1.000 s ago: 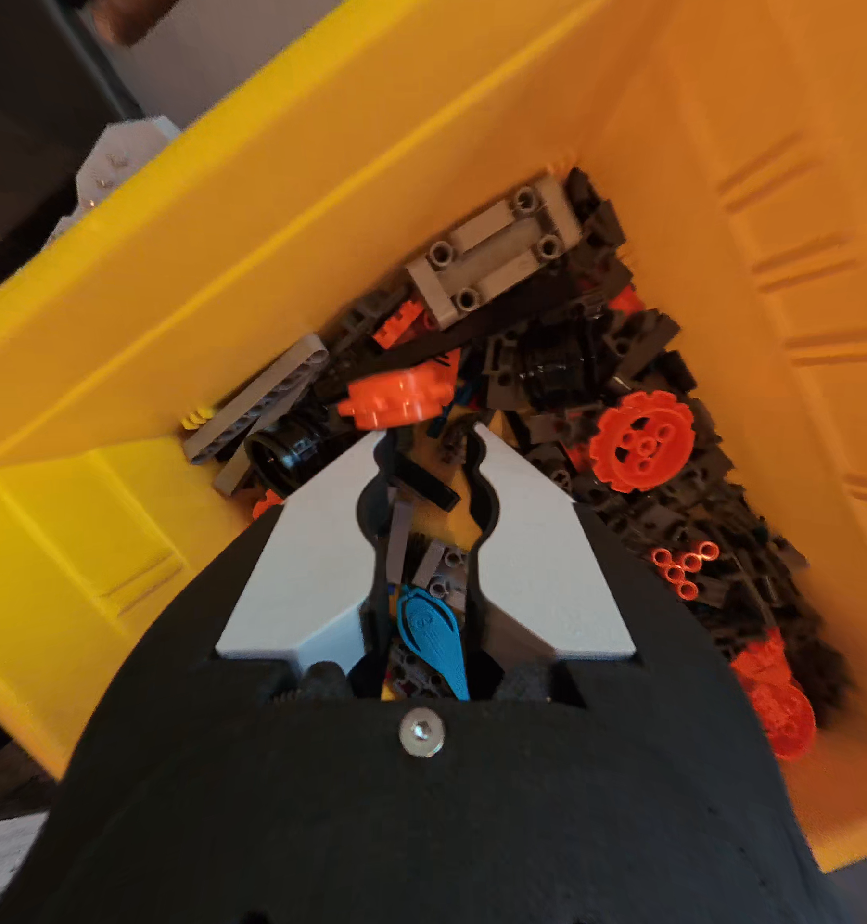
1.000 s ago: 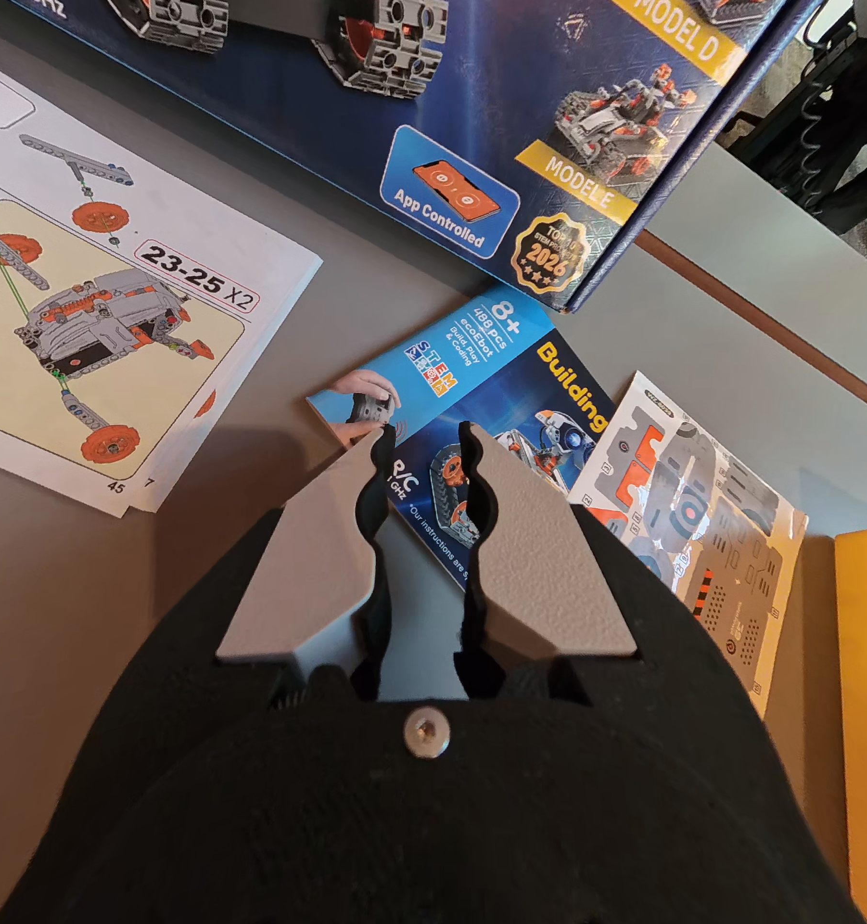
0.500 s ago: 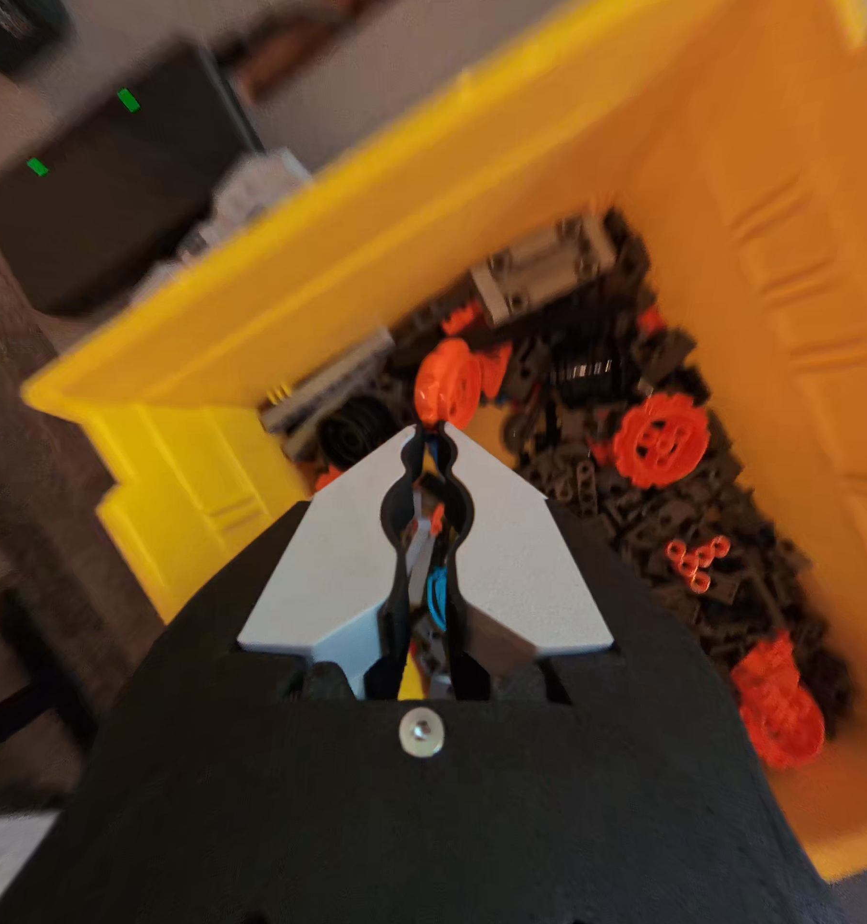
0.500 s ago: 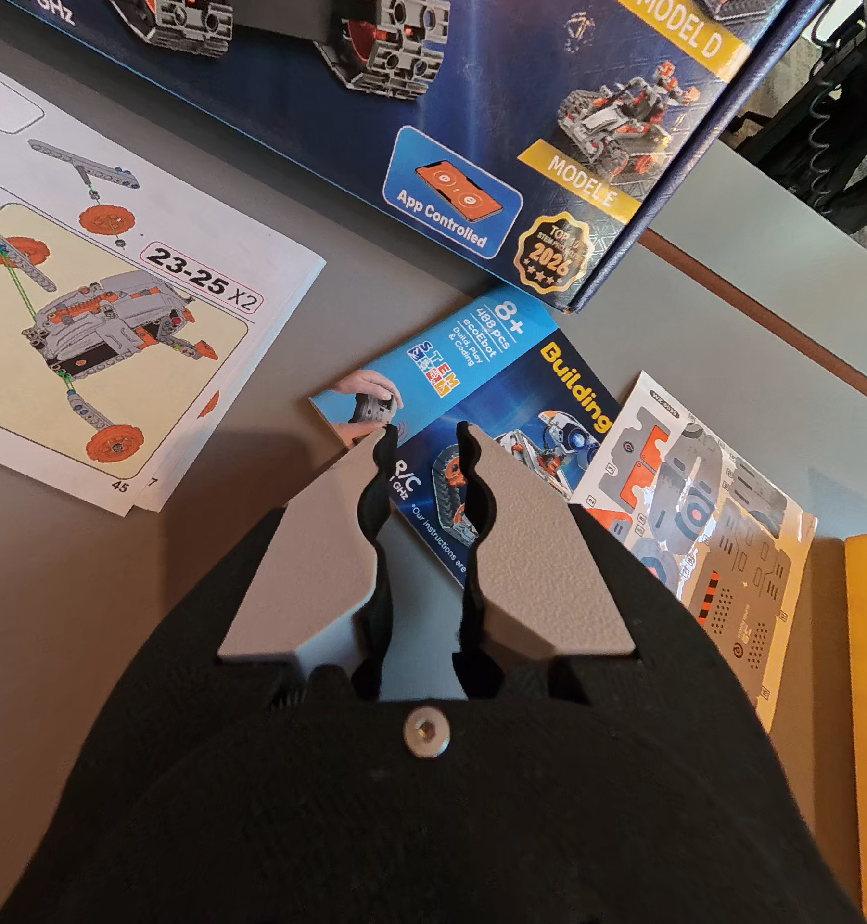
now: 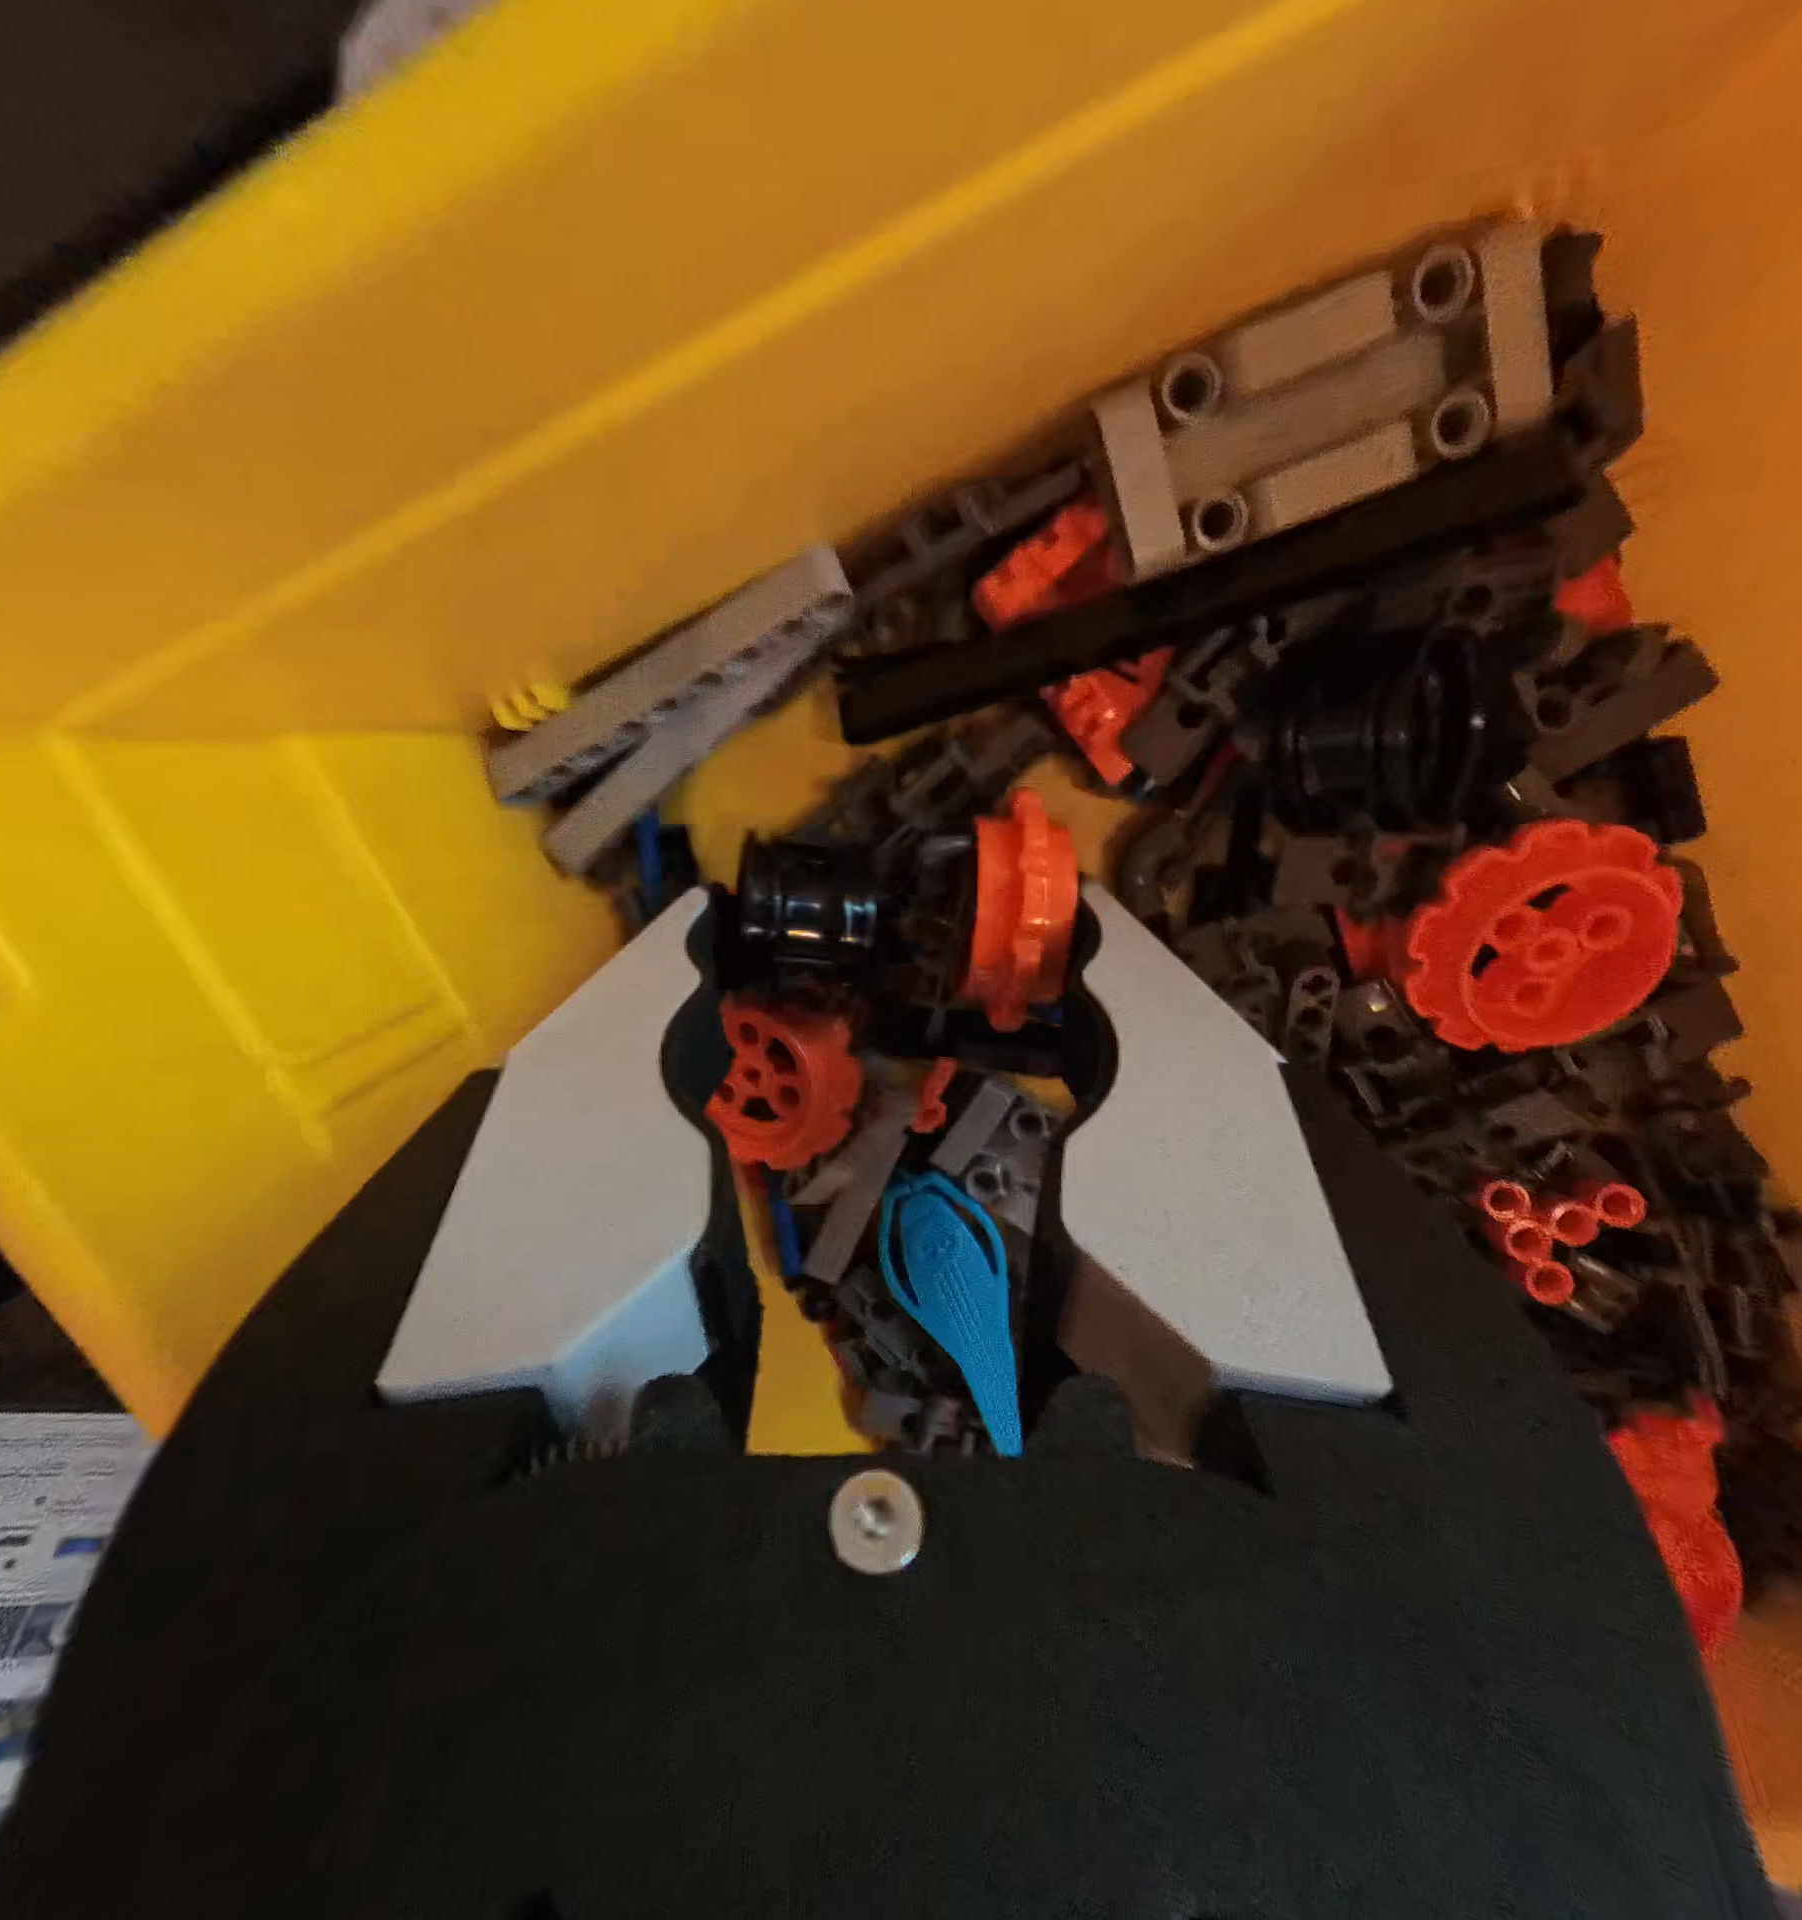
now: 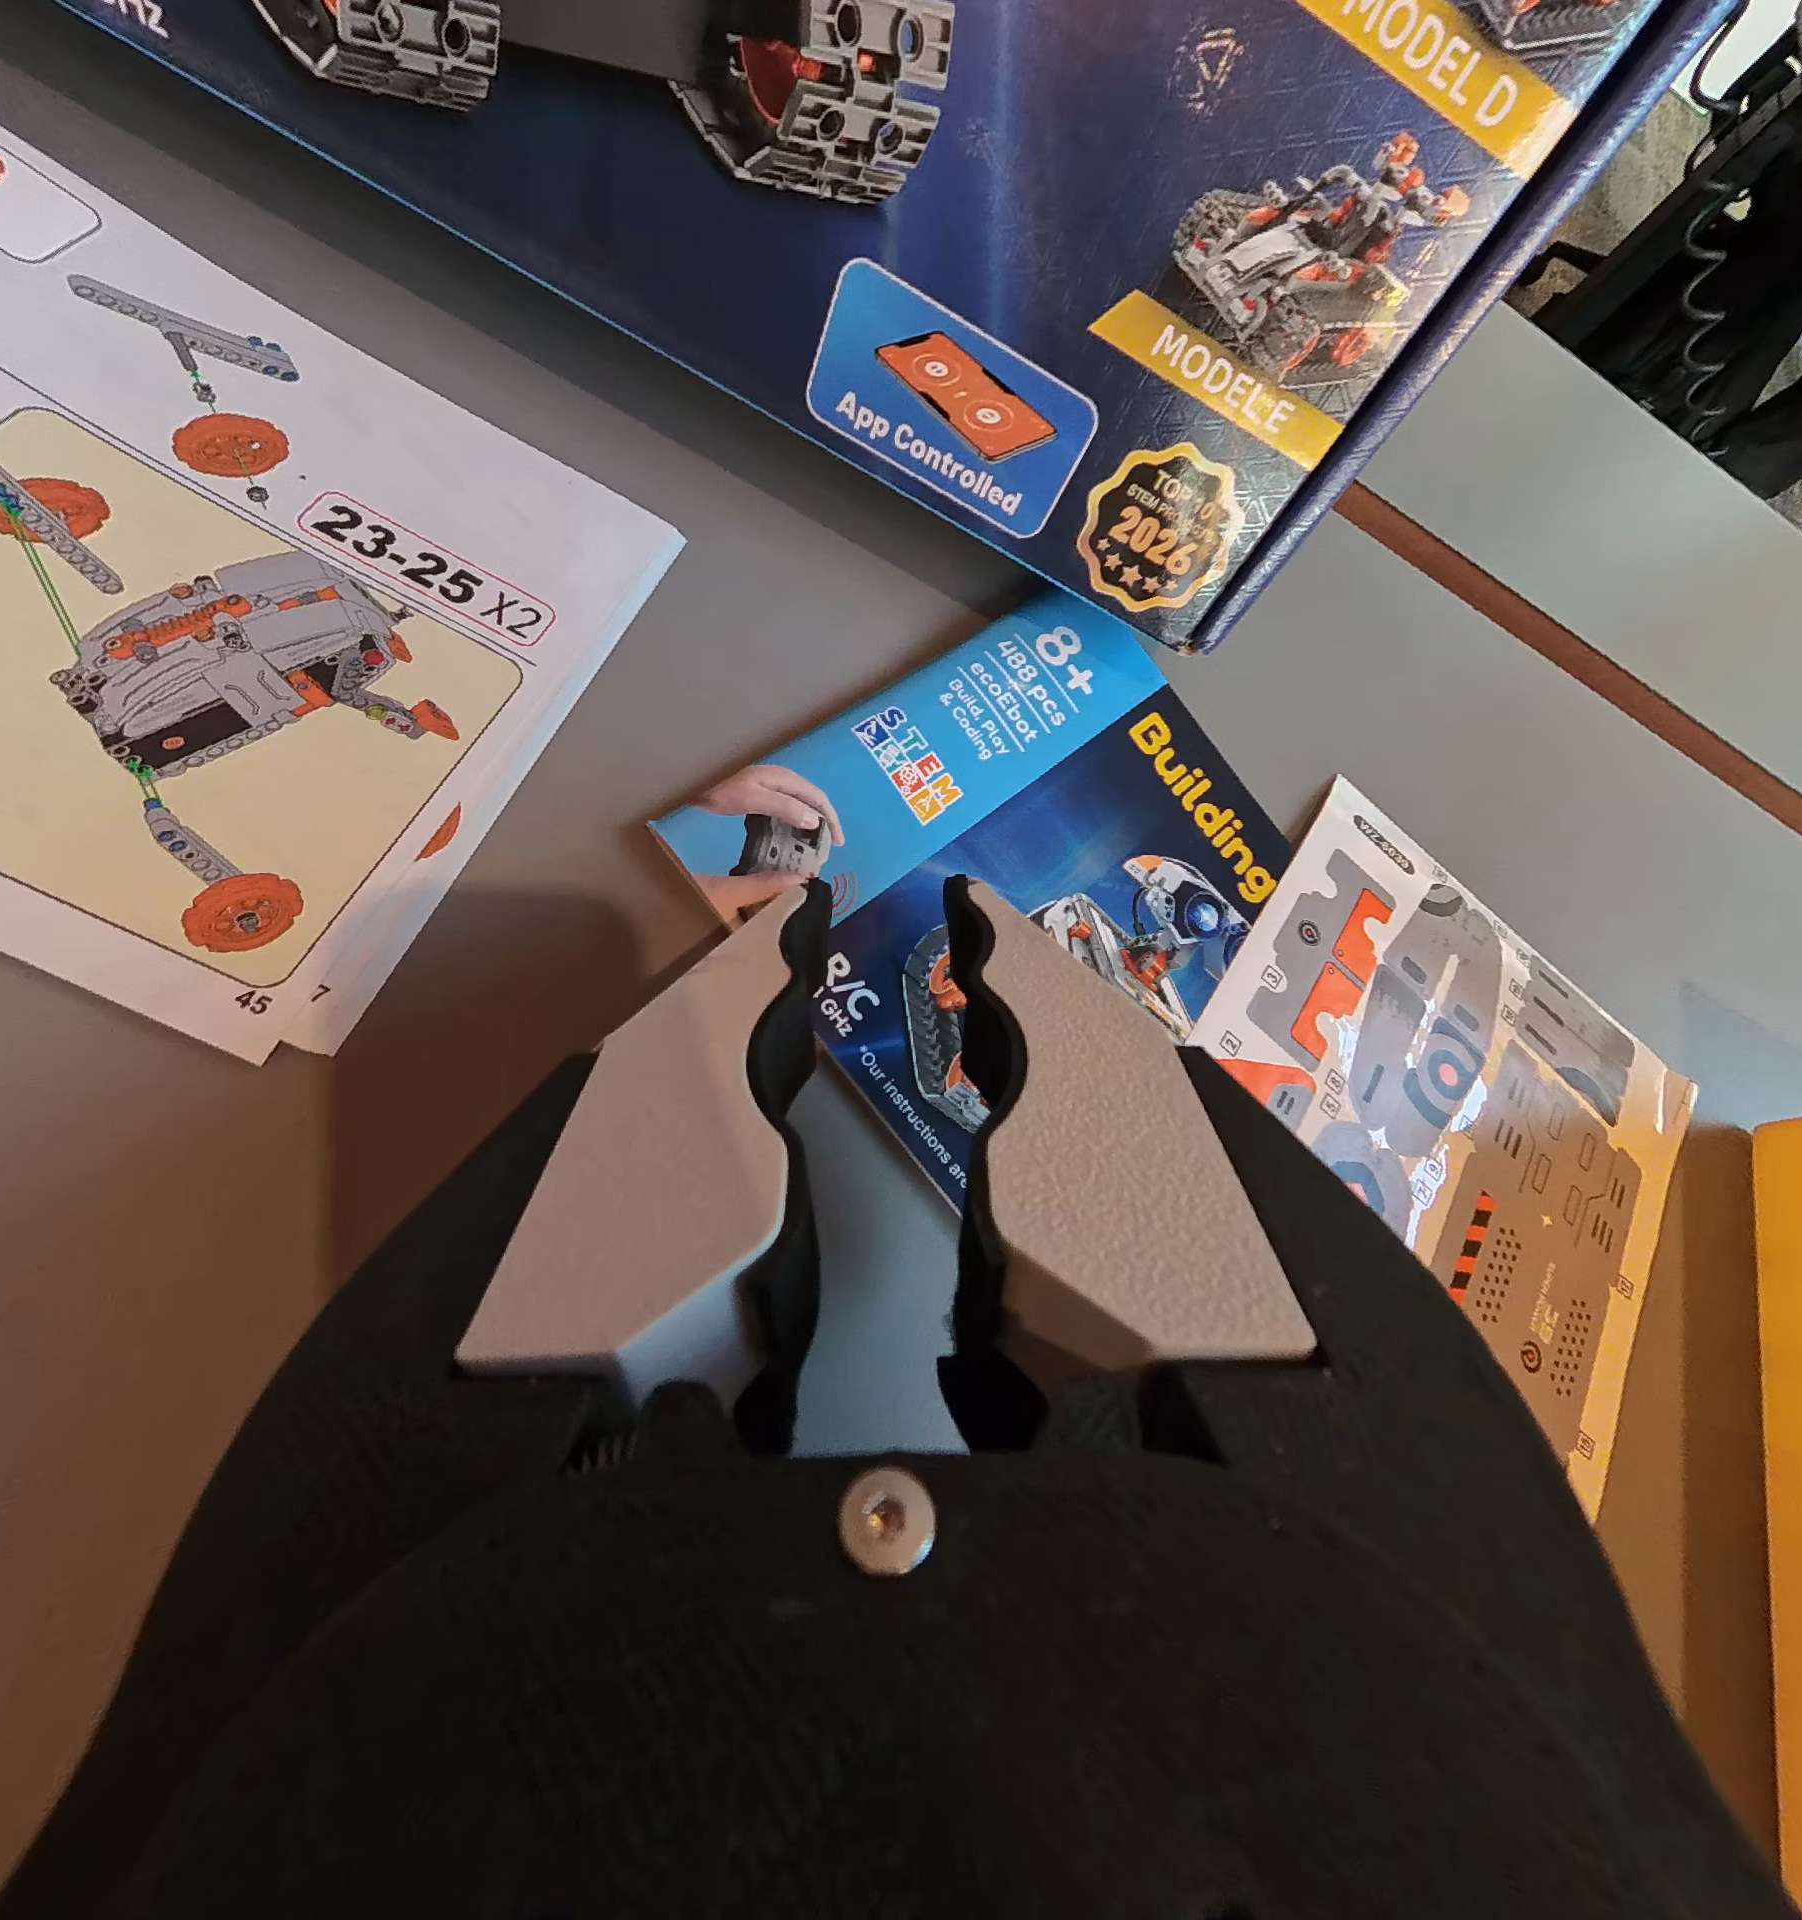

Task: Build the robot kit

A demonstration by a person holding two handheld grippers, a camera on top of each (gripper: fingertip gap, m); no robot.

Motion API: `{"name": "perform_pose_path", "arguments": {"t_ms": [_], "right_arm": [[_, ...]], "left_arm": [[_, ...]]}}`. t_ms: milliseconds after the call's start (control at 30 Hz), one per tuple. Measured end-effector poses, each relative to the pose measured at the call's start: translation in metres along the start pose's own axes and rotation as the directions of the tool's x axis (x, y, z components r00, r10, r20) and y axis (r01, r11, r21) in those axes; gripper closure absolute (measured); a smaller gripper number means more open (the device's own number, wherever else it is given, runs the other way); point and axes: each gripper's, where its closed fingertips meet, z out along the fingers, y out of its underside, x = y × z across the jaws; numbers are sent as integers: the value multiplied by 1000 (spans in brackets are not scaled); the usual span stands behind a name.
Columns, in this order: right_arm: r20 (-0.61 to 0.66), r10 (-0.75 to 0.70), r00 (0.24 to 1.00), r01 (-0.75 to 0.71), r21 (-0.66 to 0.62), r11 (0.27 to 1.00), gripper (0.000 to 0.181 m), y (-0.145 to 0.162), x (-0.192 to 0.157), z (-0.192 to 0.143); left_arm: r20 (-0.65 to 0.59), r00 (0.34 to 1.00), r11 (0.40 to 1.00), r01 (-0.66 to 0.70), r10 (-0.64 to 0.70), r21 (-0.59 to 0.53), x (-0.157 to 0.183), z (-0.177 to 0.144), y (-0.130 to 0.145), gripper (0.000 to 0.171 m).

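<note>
left gripper (image 5: 892,914) gapes wide around an orange-and-black wheel assembly (image 5: 907,914) (yellow bin (image 5: 461,416)); right gripper (image 6: 881,894) partly open, empty.

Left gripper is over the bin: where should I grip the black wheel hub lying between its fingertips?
Probably across the two flat ends of the black wheel hub, from above. It lies on its side, crosswise between the open left gripper fingers, with an orange gear crowding its right end.
</note>
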Motion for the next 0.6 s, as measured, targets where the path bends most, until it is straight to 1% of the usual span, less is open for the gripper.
{"name": "perform_pose_path", "arguments": {"t_ms": [33, 67, 233, 300, 333, 400, 433, 467, 500, 533, 567, 600], "right_arm": [[0, 0, 1000, 0, 0, 1000, 160, 0, 0, 0], [0, 0, 1000, 0, 0, 1000, 160, 0, 0, 0], [1, 0, 1000, 0, 0, 1000, 160, 0, -1, 0], [1, -2, 1000, 2, 1, 1000, 161, 0, -1, 0], [1, -3, 1000, 3, 1, 1000, 161, 0, -1, 0], [2, -3, 1000, 3, 1, 1000, 161, 0, -1, 0], [2, -2, 1000, 2, 2, 1000, 161, 0, -1, 0], [3, -1, 1000, 1, 2, 1000, 161, 0, -1, 0], [3, 0, 1000, 0, 2, 1000, 161, 0, -1, 0], [3, 1, 1000, -1, 2, 1000, 161, 0, -1, 0], [3, 1, 1000, -1, 3, 1000, 161, 0, -1, 0], [3, -1, 1000, 1, 2, 1000, 161, 0, -1, 0]], "left_arm": [[-37, 999, 1000, -2, 1, -31, 6, -1, 7, 112], [-80, 997, 998, -11, 5, -69, 12, -3, 16, 119], [-257, 966, 969, -66, 3, -240, 42, -25, 66, 120], [-307, 952, 962, -82, -2, -262, 49, -34, 75, 123], [-314, 949, 965, -70, -13, -253, 49, -38, 74, 124], [-312, 948, 982, -4, -56, -188, 42, -46, 62, 127], [-295, 953, 991, 34, -71, -129, 35, -50, 49, 125], [-253, 963, 995, 85, -94, -49, 23, -52, 32, 124], [-199, 972, 989, 140, -129, 43, 9, -55, 13, 130], [-148, 976, 975, 181, -162, 126, -4, -58, -4, 132], [-110, 977, 960, 201, -182, 196, -12, -60, -18, 140], [-69, 979, 947, 205, -194, 247, -18, -60, -27, 153]]}}
